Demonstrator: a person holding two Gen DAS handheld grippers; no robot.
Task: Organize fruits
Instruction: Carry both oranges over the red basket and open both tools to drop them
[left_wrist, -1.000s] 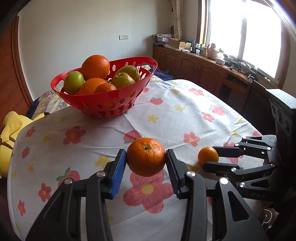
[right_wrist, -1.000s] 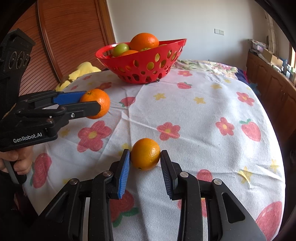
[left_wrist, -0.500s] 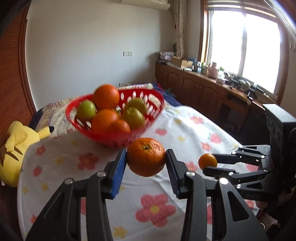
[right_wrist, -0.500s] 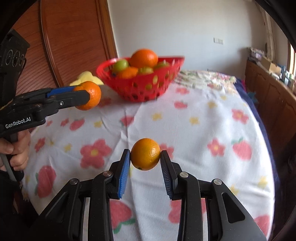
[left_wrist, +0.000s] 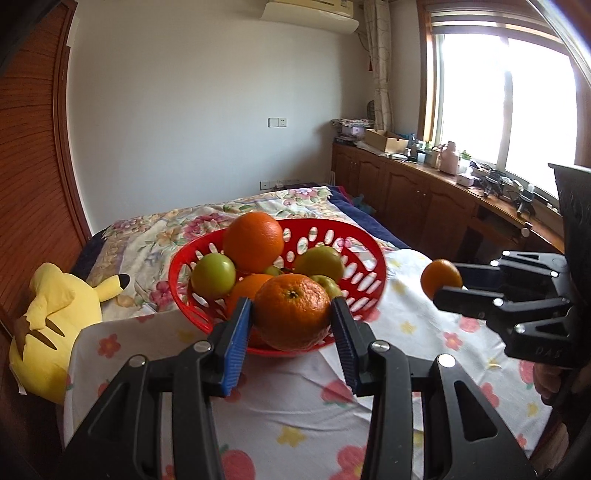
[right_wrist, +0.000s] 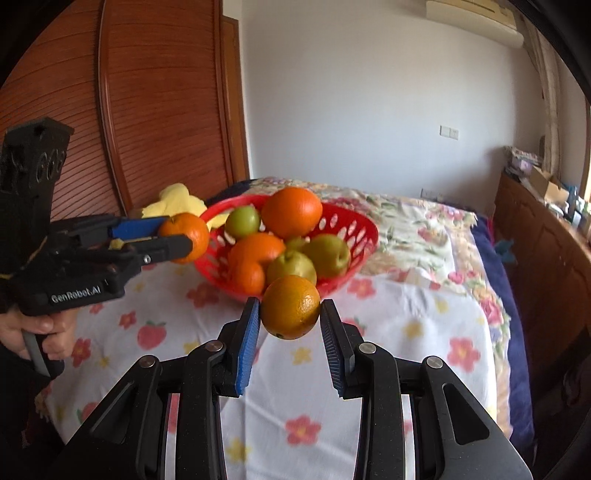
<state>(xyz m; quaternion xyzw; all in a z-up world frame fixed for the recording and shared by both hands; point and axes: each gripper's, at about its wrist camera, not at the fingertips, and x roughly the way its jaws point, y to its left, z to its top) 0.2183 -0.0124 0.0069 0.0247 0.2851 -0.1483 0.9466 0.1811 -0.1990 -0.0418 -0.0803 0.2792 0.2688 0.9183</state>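
Note:
My left gripper (left_wrist: 291, 314) is shut on a large orange (left_wrist: 291, 314), held in the air just in front of the red basket (left_wrist: 365, 251). My right gripper (right_wrist: 290, 308) is shut on a smaller orange (right_wrist: 290, 306), also lifted, near the basket (right_wrist: 354, 229). The basket holds several oranges and green fruits. In the left wrist view the right gripper (left_wrist: 448, 282) with its orange (left_wrist: 439, 277) hangs to the right of the basket. In the right wrist view the left gripper (right_wrist: 183, 238) with its orange (right_wrist: 184, 236) hovers at the basket's left rim.
The floral cloth (left_wrist: 295, 398) covers the table, with a bed behind it. A yellow plush toy (left_wrist: 51, 321) lies at the left. Wooden cabinets (left_wrist: 424, 199) run under the window on the right. A hand (right_wrist: 33, 328) grips the left tool's handle.
Both grippers rose from near the cloth with their oranges and moved toward the red basket, which now looks closer and lower in both views.

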